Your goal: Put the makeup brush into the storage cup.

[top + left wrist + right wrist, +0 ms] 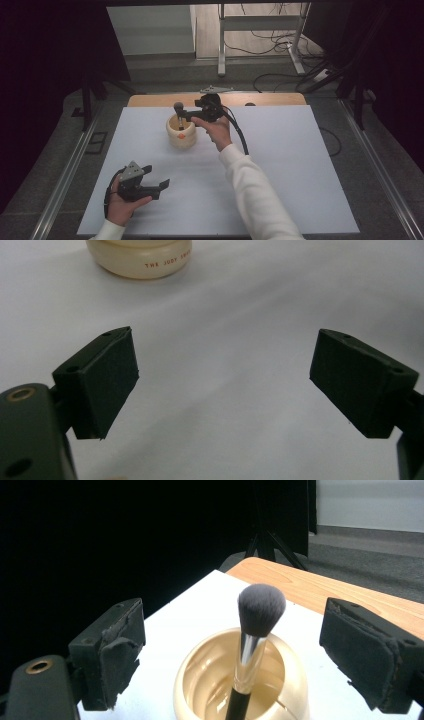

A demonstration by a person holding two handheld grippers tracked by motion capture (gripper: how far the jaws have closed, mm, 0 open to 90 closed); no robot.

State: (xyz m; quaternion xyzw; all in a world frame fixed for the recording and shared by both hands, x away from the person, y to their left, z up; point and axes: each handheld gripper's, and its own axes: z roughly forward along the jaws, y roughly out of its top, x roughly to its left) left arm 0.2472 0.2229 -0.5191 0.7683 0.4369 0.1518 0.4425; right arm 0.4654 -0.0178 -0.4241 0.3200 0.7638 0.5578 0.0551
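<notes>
A cream round jar (181,135) stands on the white table cover (285,165), left of centre toward the back. A make-up brush (178,107) with a grey head stands upright in it. My right gripper (184,115) hovers at the jar's right rim, pointing left, open, its pads either side of the brush (260,605) without touching it; the jar (200,685) is below. My left gripper (156,176) rests open and empty near the front left. In the left gripper view the jaws (222,380) stand wide, with the jar (137,260) ahead.
A strip of wooden tabletop (280,99) shows beyond the white cover. Behind the table are a metal desk frame (221,45) and loose cables (270,42) on the floor. Black curtains hang at both sides.
</notes>
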